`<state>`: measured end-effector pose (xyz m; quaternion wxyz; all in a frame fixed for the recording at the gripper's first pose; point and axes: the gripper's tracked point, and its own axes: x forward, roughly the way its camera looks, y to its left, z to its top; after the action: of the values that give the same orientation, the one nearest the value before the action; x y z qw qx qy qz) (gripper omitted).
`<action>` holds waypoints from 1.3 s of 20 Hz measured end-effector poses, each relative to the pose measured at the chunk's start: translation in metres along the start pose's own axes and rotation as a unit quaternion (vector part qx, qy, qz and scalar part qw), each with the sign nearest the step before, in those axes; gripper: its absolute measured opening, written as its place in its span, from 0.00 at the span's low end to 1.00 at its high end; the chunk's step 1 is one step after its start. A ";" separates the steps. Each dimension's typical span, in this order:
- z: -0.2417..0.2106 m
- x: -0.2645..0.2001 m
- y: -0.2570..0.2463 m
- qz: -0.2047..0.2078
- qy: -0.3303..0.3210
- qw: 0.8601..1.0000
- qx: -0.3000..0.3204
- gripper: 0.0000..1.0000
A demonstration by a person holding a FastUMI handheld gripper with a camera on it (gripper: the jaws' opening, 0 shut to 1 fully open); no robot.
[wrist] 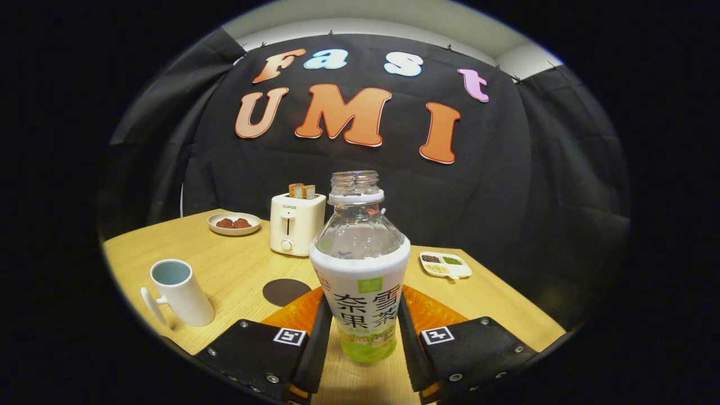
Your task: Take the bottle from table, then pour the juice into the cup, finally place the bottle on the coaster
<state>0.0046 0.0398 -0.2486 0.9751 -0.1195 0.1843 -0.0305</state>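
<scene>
My gripper [362, 332] is clenched on the uncapped bottle [360, 270], both fingers pressing its labelled sides while it stands upright on the table [225, 281], so I judge lifting, pouring into the cup [179, 292] and setting it on the coaster [285, 291] all remain.

Fisheye picture, evenly lit from above. The wooden table [225, 270] is bright and warm-toned, while the cloth wall behind it stays dark. Straight lines bow strongly toward the rim, where the picture dims. The cup [179, 292] casts a soft, short shadow. Small highlights glint on the clear bottle [360, 264], held between the hand-held gripper [360, 343] fingers. Focus is sharp at centre.
</scene>
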 end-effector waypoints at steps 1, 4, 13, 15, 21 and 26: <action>0.005 -0.002 0.000 -0.003 -0.007 1.000 -0.019 0.60; 0.015 -0.007 0.002 -0.012 -0.029 0.997 -0.064 0.60; 0.033 -0.008 0.033 -0.012 -0.074 0.977 -0.201 0.60; 0.030 -0.008 0.045 -0.002 -0.075 0.972 -0.224 0.59; 0.032 -0.004 0.056 -0.015 -0.089 0.952 -0.291 0.58; 0.040 -0.005 0.077 -0.025 -0.120 0.923 -0.366 0.58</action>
<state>0.0161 0.1239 -0.2298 0.8773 -0.4750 0.0614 0.0293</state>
